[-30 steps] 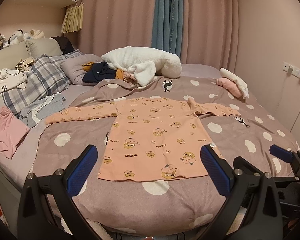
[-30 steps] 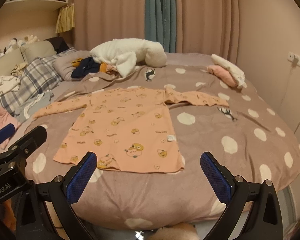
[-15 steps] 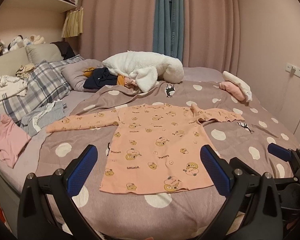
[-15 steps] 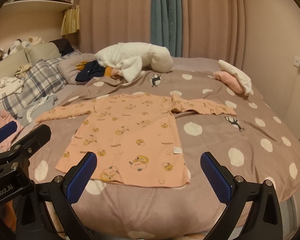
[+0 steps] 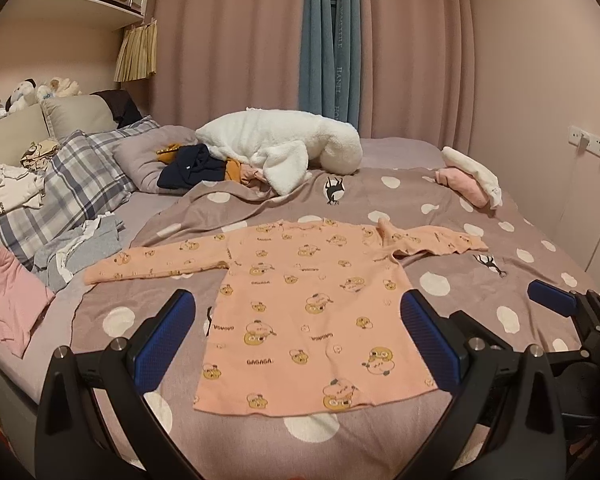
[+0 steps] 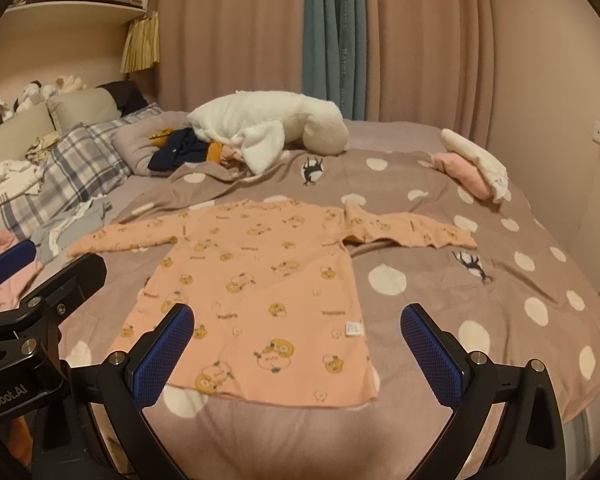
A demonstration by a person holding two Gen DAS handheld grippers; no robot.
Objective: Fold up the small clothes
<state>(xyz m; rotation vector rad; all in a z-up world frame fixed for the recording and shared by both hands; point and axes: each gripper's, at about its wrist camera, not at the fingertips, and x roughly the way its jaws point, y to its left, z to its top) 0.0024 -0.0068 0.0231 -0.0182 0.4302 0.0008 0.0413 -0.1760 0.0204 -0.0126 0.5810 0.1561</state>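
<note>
The peach shirt lies flat on the bed, with its bottom hem near and its neck far, so its long way runs from near to far. One sleeve goes out to the left and the other sleeve goes out to the right (that one is a bit bunched by the shoulder). The left gripper hangs over the near part of the shirt, jaws wide and holding nothing. The right gripper hangs by the near right corner, jaws wide and empty too. The left one seems nearer the left sleeve, the right one nearer the right. I see no basket or box.
</note>
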